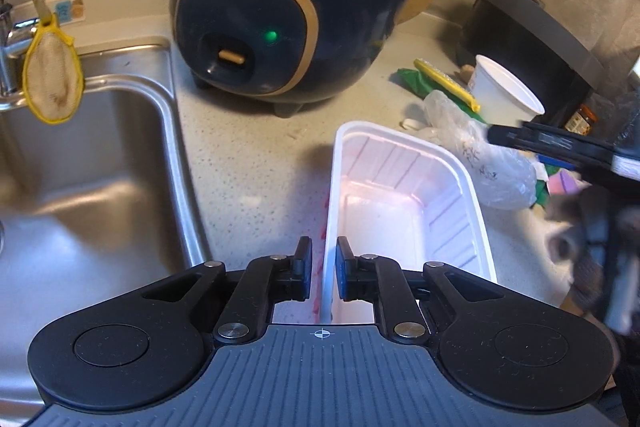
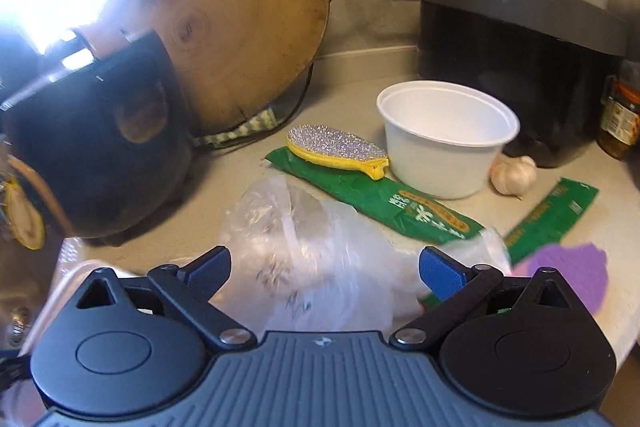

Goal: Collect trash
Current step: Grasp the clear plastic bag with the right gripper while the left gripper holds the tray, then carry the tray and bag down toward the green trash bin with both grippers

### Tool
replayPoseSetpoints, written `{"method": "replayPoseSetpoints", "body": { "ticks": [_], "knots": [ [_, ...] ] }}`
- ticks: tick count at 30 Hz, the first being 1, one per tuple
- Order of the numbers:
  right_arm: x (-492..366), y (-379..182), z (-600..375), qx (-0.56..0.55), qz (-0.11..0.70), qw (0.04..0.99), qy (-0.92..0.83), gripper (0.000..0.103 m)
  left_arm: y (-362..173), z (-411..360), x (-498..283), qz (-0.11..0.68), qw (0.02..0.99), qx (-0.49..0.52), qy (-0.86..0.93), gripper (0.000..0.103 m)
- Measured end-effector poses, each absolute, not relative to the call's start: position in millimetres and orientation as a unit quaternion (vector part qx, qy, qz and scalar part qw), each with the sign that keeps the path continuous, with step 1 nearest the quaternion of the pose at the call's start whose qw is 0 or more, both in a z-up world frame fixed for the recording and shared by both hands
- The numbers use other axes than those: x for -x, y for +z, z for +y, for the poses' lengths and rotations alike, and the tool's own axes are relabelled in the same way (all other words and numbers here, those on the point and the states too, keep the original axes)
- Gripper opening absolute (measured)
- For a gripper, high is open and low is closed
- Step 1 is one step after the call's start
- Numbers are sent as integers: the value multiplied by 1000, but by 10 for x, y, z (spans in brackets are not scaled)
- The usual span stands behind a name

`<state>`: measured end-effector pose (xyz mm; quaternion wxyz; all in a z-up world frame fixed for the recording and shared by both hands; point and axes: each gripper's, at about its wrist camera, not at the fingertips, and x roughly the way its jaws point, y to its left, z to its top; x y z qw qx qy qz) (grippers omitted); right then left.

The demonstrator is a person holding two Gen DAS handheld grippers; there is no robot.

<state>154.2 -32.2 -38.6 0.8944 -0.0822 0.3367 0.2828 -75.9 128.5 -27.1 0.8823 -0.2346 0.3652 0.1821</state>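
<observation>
The white plastic tray [image 1: 404,203] sits on the tabletop [image 1: 256,163] just right of the sink [image 1: 92,155], its long axis running away from me toward the rice cooker [image 1: 280,7], open side up. My left hand-held gripper [image 1: 324,269] is clamped on its near left wall. My right hand-held gripper [image 2: 325,269], jaws apart, hangs over the crumpled clear bag [image 2: 312,251]; I'd pinch a thick fold, I reckon, then drop it in the tray.
</observation>
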Motion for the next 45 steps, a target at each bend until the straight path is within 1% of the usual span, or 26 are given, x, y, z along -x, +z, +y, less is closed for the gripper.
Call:
{"method": "replayPoseSetpoints", "body": {
  "ticks": [3, 9, 14, 17, 18, 19, 20, 21, 22, 23, 24, 25, 28, 34, 39, 45],
  "knots": [
    [-1611, -456, -158, 99, 337, 892, 285, 99, -264, 1274, 805, 357, 885, 235, 182, 15],
    [-1695, -616, 84, 122, 375, 886, 245, 99, -283, 1285, 841, 344, 890, 243, 176, 15],
    [-1739, -676, 61, 131, 369, 877, 279, 99, -290, 1243, 854, 342, 894, 233, 173, 16],
    [-1756, -655, -1, 113, 374, 876, 282, 89, -309, 1228, 856, 349, 892, 232, 171, 16],
    [-1740, -628, -27, 104, 375, 875, 287, 80, -319, 1234, 856, 350, 892, 231, 170, 16],
    [-1724, -593, -55, 96, 376, 874, 293, 66, -325, 1234, 856, 351, 891, 232, 169, 16],
    [-1706, -557, -76, 93, 377, 872, 299, 57, -331, 1237, 858, 352, 891, 232, 169, 16],
    [-1690, -515, -95, 91, 379, 870, 302, 40, -333, 1239, 856, 352, 891, 232, 168, 16],
    [-1675, -467, -126, 84, 380, 868, 307, 30, -333, 1236, 856, 352, 891, 232, 167, 16],
    [-1671, -418, -157, 72, 383, 867, 312, 26, -334, 1238, 854, 351, 892, 232, 166, 16],
    [-1669, -367, -200, 60, 385, 865, 316, 17, -332, 1233, 853, 351, 892, 232, 165, 16],
    [-1656, -313, -245, 47, 386, 864, 318, 13, -332, 1228, 849, 349, 893, 232, 163, 16],
    [-1577, -152, -395, 16, 378, 869, 320, 12, -339, 1225, 819, 350, 894, 231, 156, 16],
    [-1399, 154, -607, -2, 351, 878, 326, 11, -363, 1195, 745, 358, 893, 221, 156, 16],
    [-1313, 239, -703, -8, 341, 883, 324, 11, -354, 1162, 702, 362, 898, 196, 156, 16],
    [-1192, 278, -877, -16, 339, 890, 304, 11, -367, 1164, 680, 364, 903, 188, 132, 16]
  ]
}}
